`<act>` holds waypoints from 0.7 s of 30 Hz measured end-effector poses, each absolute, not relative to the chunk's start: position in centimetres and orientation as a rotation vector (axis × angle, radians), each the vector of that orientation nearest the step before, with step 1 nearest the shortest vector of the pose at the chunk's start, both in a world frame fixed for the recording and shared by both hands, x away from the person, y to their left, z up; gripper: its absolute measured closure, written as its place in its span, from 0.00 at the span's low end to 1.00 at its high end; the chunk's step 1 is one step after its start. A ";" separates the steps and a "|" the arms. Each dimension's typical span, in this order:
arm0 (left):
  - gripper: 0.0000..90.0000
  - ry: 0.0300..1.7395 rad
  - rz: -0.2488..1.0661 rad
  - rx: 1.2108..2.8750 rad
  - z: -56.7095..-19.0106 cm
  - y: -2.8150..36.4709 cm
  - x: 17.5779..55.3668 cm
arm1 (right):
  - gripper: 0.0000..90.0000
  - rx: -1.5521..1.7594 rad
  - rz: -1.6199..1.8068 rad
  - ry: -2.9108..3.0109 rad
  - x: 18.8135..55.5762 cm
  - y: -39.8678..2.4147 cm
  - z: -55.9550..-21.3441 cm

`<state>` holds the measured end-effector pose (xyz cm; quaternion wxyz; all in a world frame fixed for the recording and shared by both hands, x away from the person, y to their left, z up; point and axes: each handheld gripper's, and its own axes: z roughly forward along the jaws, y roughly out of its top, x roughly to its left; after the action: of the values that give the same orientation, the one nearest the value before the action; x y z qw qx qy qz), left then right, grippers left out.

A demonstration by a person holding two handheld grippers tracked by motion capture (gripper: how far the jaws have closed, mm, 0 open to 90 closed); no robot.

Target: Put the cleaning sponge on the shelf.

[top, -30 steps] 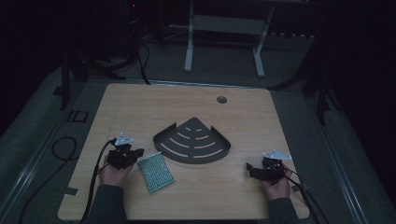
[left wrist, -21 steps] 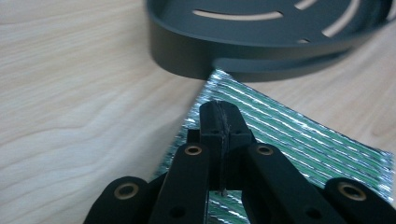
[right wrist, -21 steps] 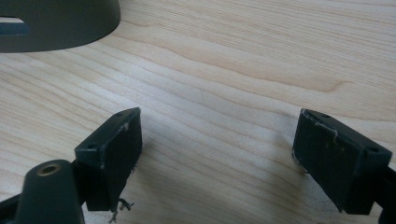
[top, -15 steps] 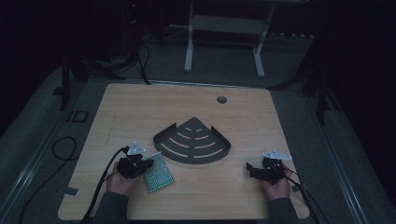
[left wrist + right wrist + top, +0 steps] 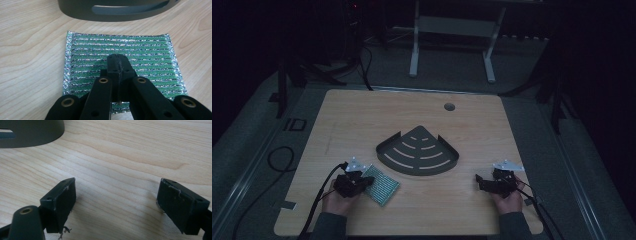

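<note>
A green and silver striped scouring pad (image 5: 382,186) (image 5: 87,50) lies flat on the wooden table (image 5: 412,120), just in front of a dark fan-shaped corner rack (image 5: 418,151) (image 5: 115,10). My left gripper (image 5: 362,182) (image 5: 117,61) is shut, its joined tips over the middle of the pad, which stays flat with no fold between them. My right gripper (image 5: 482,182) (image 5: 116,200) is open near the table's front right, bare wood between its jaws. The rack's edge (image 5: 30,132) sits beyond its left jaw.
A small round cable hole (image 5: 449,106) is near the table's far edge. Black cables (image 5: 319,200) trail from both grippers off the front. Beyond the table stands a white metal frame (image 5: 452,40) on a dark floor.
My left gripper has moved right, from beside the pad's left edge to over the pad. The right gripper has stayed where it was, open.
</note>
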<state>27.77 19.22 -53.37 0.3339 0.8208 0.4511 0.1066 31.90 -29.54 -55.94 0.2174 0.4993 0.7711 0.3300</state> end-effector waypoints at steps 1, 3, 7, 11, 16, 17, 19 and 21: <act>1.00 1.184 0.290 2.147 -53.3 19.4 27.9 | 0.17 1.383 0.914 2.136 31.9 -29.5 -55.9; 1.00 1.197 0.316 2.152 -53.3 19.7 28.1 | 0.17 1.383 0.914 2.136 31.9 -29.5 -55.9; 1.00 1.225 0.356 2.165 -53.1 20.3 29.1 | 0.17 1.383 0.914 2.136 31.9 -29.5 -55.9; 1.00 1.233 0.367 2.175 -53.0 20.7 30.6 | 0.17 1.383 0.914 2.136 31.9 -29.5 -55.9; 1.00 1.248 0.369 2.175 -52.9 21.4 32.6 | 0.17 1.384 0.915 2.135 31.9 -29.5 -55.9; 1.00 1.250 0.373 2.180 -52.9 21.5 32.8 | 0.17 1.382 0.914 2.135 31.9 -29.5 -56.0; 0.99 1.254 0.367 2.176 -52.9 21.7 33.3 | 0.17 1.384 0.915 2.135 31.9 -29.5 -55.9; 0.99 1.258 0.370 2.178 -52.9 21.9 33.7 | 0.17 1.383 0.915 2.135 31.9 -29.5 -56.0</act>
<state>33.71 21.91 -52.89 0.2954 0.8184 0.4728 0.1391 31.90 -29.54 -55.95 0.2174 0.4993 0.7710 0.3302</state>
